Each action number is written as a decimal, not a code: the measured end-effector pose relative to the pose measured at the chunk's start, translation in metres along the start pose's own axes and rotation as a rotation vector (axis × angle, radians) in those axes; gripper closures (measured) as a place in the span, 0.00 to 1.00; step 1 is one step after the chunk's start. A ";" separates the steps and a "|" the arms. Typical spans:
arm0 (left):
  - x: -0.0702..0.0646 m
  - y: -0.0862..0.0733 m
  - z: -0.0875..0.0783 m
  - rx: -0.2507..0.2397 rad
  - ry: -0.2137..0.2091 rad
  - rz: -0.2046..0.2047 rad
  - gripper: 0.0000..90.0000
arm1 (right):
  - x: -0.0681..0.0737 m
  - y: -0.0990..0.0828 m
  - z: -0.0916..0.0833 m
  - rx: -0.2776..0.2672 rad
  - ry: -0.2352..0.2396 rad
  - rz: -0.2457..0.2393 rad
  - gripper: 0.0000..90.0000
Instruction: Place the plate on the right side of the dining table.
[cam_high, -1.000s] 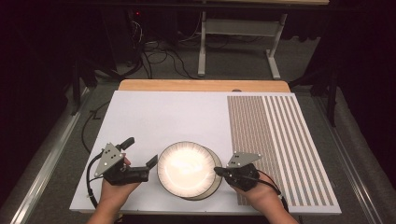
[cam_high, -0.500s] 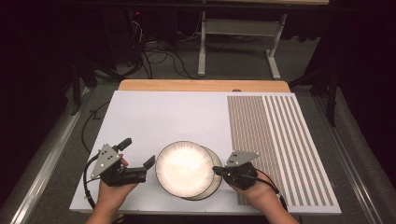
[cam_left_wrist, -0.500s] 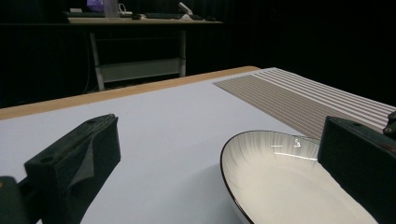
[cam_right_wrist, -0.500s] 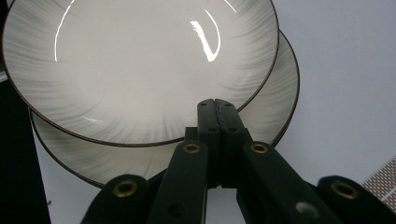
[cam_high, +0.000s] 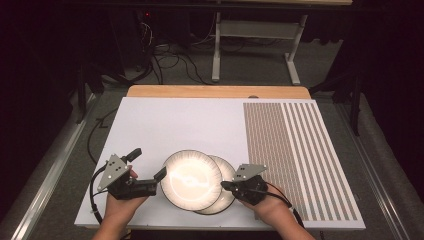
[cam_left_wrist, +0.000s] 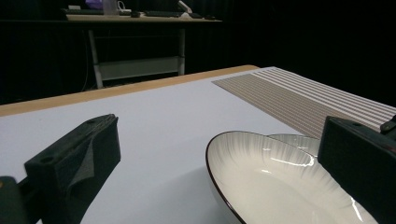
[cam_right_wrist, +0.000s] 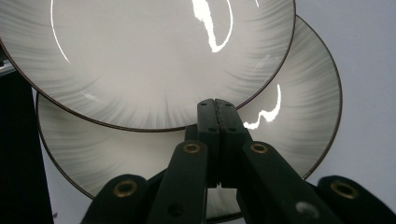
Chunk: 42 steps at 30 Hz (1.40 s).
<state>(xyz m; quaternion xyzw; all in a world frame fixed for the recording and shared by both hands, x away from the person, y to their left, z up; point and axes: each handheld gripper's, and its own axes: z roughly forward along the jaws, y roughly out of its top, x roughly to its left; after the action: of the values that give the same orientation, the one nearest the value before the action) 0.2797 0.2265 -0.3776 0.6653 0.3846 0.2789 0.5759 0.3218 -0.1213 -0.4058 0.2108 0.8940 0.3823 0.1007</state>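
Two white ribbed plates with dark rims lie near the table's front edge. The upper plate (cam_high: 192, 179) (cam_right_wrist: 149, 56) (cam_left_wrist: 280, 186) overlaps the lower plate (cam_high: 227, 172) (cam_right_wrist: 299, 107) (cam_left_wrist: 299, 142), which sticks out to its right. My left gripper (cam_high: 147, 164) (cam_left_wrist: 217, 135) is open at the upper plate's left side, one jaw close by its rim and the other out over bare table. My right gripper (cam_high: 224, 185) (cam_right_wrist: 217, 105) is shut with nothing between its jaws. Its tips sit over the lower plate, right at the upper plate's rim.
The white table top (cam_high: 175, 125) has a brown striped mat (cam_high: 295, 150) on its right half and a wooden strip (cam_high: 215, 91) along the far edge. Beyond it stand a metal desk frame (cam_high: 250, 30) and cables on the dark floor.
My right gripper has edged a little to the left, and the upper plate has shifted slightly left with it. The left gripper has stayed where it was.
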 end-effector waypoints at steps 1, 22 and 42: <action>0.000 0.000 0.001 0.004 -0.003 -0.005 0.00 | 0.000 0.000 0.001 0.002 0.001 -0.006 1.00; -0.001 -0.013 0.030 0.405 -0.160 -0.185 0.02 | 0.009 0.006 0.006 0.002 0.001 -0.032 1.00; -0.006 -0.018 0.037 0.545 -0.192 -0.293 0.47 | 0.012 0.007 0.006 0.003 -0.012 -0.048 1.00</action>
<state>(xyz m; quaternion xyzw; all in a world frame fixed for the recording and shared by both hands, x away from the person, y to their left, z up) 0.3030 0.2014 -0.4010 0.7557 0.4809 0.0159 0.4442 0.3152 -0.1077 -0.4052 0.1916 0.8989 0.3770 0.1150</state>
